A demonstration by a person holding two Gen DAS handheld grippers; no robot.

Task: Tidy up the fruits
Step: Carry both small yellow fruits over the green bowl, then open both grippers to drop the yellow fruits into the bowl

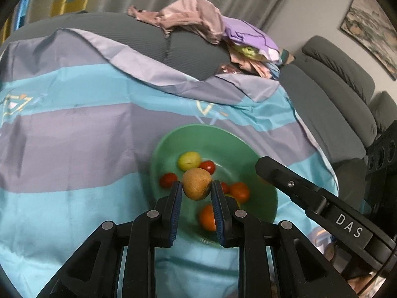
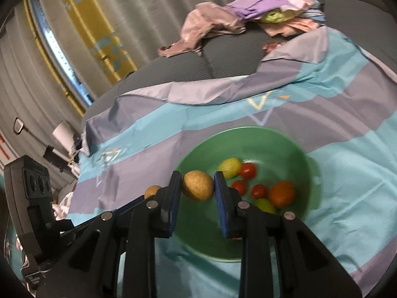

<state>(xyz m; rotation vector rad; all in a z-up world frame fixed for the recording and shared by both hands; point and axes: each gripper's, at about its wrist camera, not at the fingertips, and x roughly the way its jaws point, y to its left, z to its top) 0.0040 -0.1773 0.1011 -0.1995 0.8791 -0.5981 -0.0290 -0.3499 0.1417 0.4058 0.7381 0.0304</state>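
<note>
A green bowl (image 1: 173, 144) sits on a striped blue and grey cloth (image 1: 74, 124) and holds several small fruits: a yellow-green one (image 1: 189, 160), red tomatoes (image 1: 208, 166) and an orange one (image 1: 207, 218). My left gripper (image 1: 196, 188) is shut on a brown round fruit (image 1: 196, 183) above the bowl. My right gripper (image 2: 198, 186) is shut on a second brown round fruit (image 2: 198, 185) over the bowl's (image 2: 273, 136) left rim. The left gripper's fruit (image 2: 152, 190) also shows in the right wrist view.
The cloth covers a grey sofa (image 1: 335, 94). A pile of pink and purple clothes (image 1: 198, 19) lies at the back. The right gripper's black body (image 1: 322, 203) crosses the right side of the left wrist view. Curtains (image 2: 99, 24) hang behind.
</note>
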